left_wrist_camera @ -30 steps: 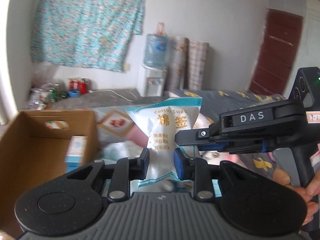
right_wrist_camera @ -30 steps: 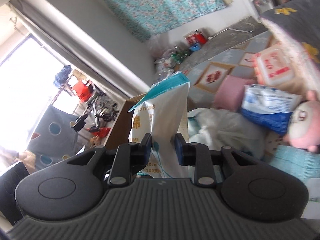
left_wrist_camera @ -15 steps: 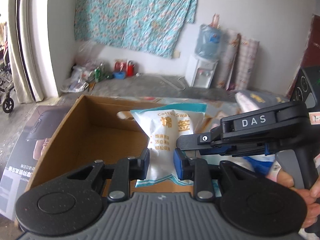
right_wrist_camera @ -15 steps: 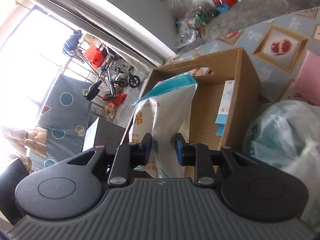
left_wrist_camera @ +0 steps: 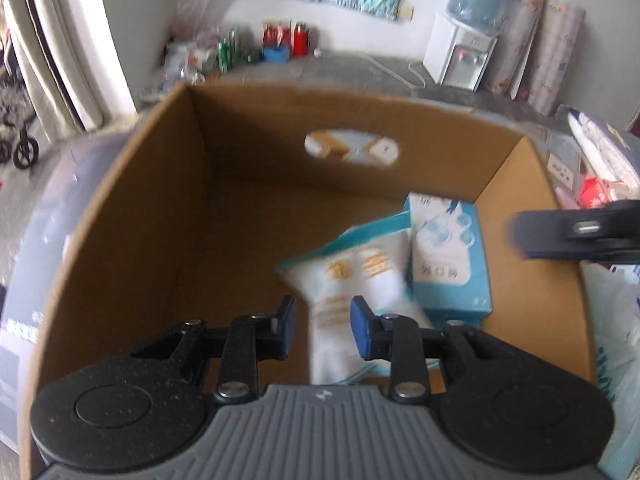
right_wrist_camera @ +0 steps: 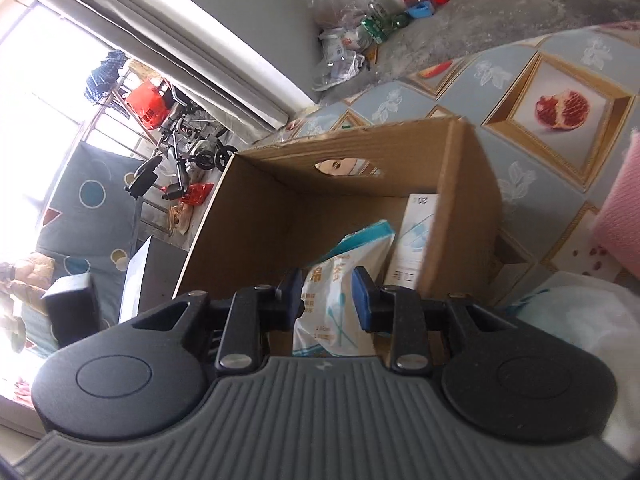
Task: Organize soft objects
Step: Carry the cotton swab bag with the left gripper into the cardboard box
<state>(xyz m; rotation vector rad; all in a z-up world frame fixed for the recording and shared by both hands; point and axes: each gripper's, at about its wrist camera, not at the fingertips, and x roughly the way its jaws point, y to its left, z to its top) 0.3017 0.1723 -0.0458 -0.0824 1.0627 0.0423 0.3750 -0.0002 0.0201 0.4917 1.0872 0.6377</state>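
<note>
Swab bag, blurred orange characters, perhaps "棉签", between right tongs.

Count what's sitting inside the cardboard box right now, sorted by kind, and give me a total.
White cotton swab bag: 1
Blue and white carton: 1
Total inside the cardboard box: 2

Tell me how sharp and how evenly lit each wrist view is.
Left wrist view: motion blur smears the cotton swab bag, the blue box and the cardboard box rim; lighting is even. Right wrist view: much sharper, but the window at left is blown out white. Both show fisheye bending at the edges.
</note>
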